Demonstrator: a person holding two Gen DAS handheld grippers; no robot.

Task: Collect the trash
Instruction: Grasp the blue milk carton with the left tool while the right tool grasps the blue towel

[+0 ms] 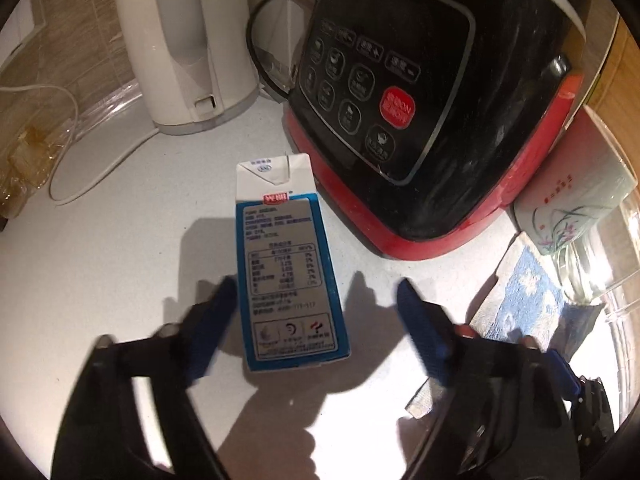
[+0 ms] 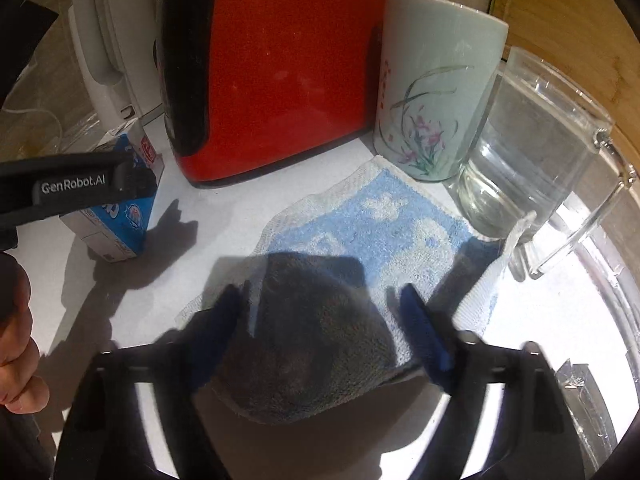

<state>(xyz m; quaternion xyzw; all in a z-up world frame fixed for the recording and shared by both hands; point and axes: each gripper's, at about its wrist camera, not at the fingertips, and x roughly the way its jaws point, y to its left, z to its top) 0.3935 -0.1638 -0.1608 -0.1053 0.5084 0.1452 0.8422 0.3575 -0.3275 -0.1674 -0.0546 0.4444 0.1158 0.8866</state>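
One milk carton, blue and white, upright on the countertop. One red-and-black rice cooker; one white kettle; one flowered ceramic cup; one glass mug; one blue-and-white towel, part in shadow.

Left gripper: jaws apart, the carton between them, hard by the left finger and clear of the right one; whether the left finger touches it cannot be told.

Right gripper: jaws apart over the towel, whose shaded fold lies between them; contact cannot be told.

Surface: pale speckled counter, brightly lit, wood panelling at right. A hand shows at the left edge of the right wrist view.
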